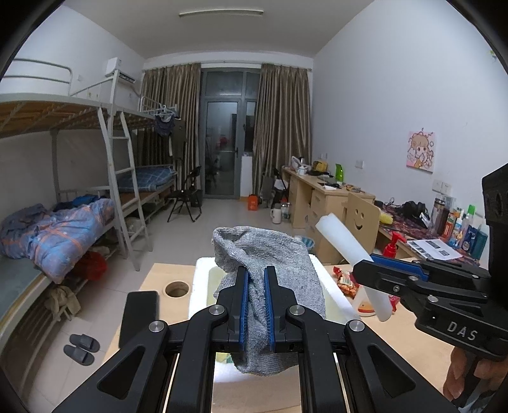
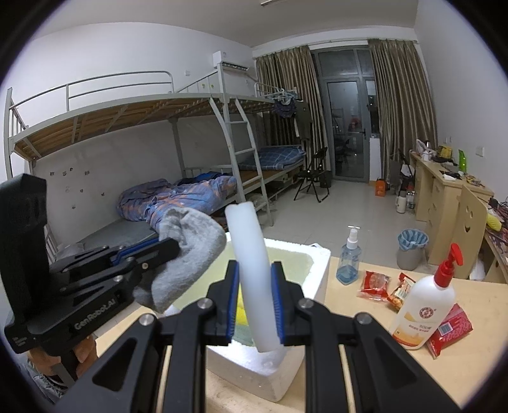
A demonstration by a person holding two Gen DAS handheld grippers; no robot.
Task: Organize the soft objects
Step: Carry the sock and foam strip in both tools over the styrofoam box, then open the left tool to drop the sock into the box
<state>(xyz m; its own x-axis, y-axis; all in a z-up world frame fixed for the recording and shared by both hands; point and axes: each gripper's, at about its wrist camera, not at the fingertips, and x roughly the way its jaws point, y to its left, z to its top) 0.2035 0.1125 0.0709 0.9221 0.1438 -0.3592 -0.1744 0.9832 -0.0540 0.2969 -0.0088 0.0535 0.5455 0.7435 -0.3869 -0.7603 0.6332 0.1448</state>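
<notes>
Wooden table (image 2: 365, 305), dormitory bunk bed (image 2: 143, 114)

Evenly lit from overhead by a ceiling tube lamp (image 1: 221, 13), cool and slightly dim. Soft, faint shadows under the bunk bed (image 2: 127, 127). Dark outside behind the glass balcony door (image 1: 222, 139), with weak reflections on it. Strong fisheye bending toward the edges, black vignette in all corners. Sharp throughout, slightly grainy; no motion blur.
</notes>
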